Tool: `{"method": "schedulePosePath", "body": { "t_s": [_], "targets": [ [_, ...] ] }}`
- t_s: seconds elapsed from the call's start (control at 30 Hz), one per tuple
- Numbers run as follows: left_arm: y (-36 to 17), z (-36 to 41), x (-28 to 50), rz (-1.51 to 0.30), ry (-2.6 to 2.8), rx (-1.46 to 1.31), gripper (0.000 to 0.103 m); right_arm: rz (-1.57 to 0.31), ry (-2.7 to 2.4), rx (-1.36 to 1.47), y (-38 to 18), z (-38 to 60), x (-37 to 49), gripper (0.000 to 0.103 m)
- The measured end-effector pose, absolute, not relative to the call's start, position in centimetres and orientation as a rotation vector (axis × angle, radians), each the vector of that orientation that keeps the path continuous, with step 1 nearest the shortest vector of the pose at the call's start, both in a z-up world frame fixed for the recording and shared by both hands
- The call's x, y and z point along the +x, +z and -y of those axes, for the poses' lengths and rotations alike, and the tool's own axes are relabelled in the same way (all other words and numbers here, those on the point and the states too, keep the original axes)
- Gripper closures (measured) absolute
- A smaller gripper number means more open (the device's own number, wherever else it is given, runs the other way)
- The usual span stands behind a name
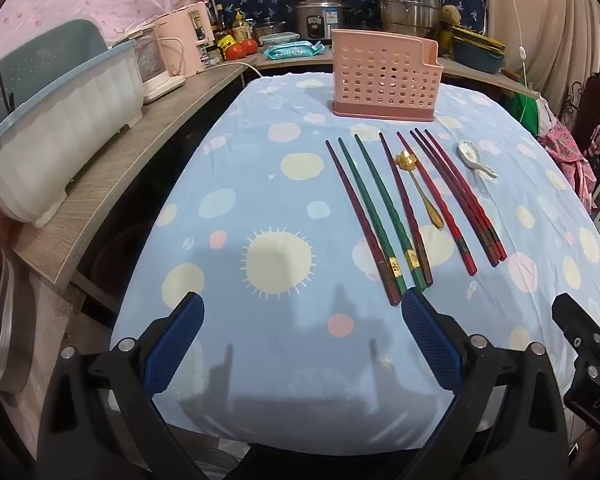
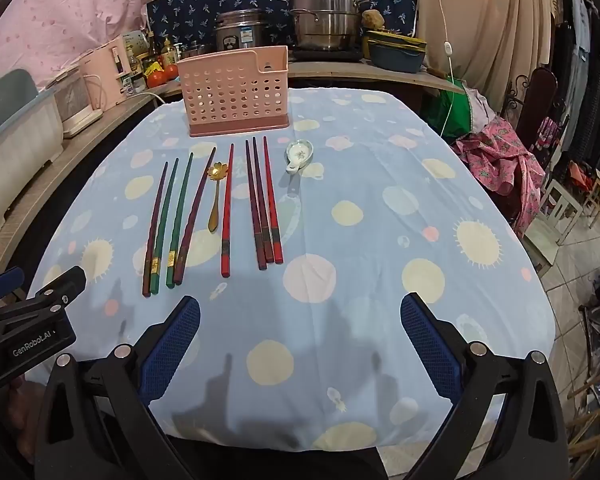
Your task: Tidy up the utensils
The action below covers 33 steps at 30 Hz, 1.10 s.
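A pink perforated utensil holder [image 1: 386,76] [image 2: 236,90] stands at the far side of the table. In front of it lie several chopsticks in a row: dark red and green ones [image 1: 374,216] [image 2: 171,220], a red one [image 2: 227,212], and a dark red group [image 1: 460,196] [image 2: 264,204]. A gold flower-headed spoon [image 1: 420,190] [image 2: 215,196] lies among them. A white ceramic spoon [image 1: 474,158] [image 2: 298,154] lies to their right. My left gripper [image 1: 302,308] is open and empty, near the chopstick ends. My right gripper [image 2: 300,312] is open and empty over the cloth.
The table has a light blue spotted cloth [image 1: 260,200] [image 2: 380,220]. A shelf on the left holds a white bin [image 1: 60,128] and a pink appliance [image 1: 180,48]. Pots [image 2: 326,14] stand behind. A chair with clothes [image 2: 512,160] stands at right.
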State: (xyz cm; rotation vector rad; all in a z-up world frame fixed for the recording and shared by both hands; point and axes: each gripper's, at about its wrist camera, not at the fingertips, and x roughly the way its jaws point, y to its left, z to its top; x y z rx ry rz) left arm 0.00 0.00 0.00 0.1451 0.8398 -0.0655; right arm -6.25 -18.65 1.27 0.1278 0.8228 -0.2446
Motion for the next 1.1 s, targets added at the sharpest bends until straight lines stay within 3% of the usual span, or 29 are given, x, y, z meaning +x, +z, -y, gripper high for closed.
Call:
{"method": "schedulePosePath", "body": {
  "t_s": [1.1],
  "targets": [
    [0.4, 0.4, -0.4, -0.825, -0.071, 0.158, 0.008, -0.819, -0.245, 0.128, 1.4, 18.7, -6.3, 0.007]
  ]
}}
